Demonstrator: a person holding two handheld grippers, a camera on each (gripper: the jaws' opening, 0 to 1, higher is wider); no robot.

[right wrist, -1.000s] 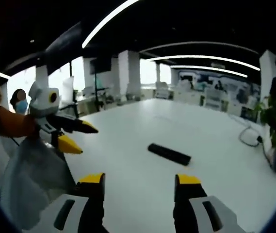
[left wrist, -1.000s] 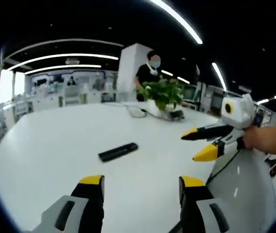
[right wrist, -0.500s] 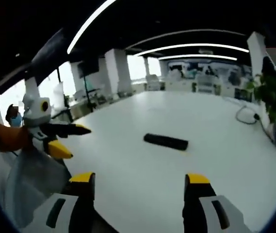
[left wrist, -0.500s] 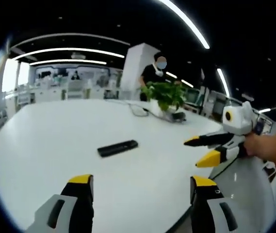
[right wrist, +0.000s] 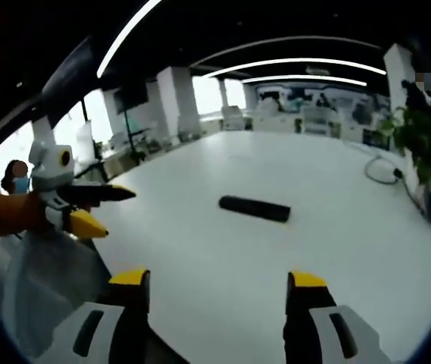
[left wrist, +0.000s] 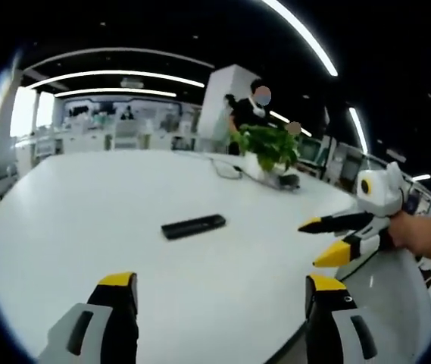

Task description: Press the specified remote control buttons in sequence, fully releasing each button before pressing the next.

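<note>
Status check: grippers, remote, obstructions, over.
Left gripper open, empty, short of the table edge. Right gripper open, empty. Slim black remote control flat on white table, untouched. Nothing between the grippers and the remote.

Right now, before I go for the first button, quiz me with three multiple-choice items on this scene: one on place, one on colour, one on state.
1. Where does the remote lie?
A. On the white table
B. In the left tool
C. Beside the plant pot

2. What colour are the tool tips?
A. Red
B. Yellow
C. Green

3. How do the left tool and right tool stand?
A. Both shut on the remote
B. One shut
C. Both open, holding nothing

Answers: 1 A, it rests alone mid-table, apart from the plant. 2 B, yellow caps show. 3 C, wide gaps, bare table between.
</note>
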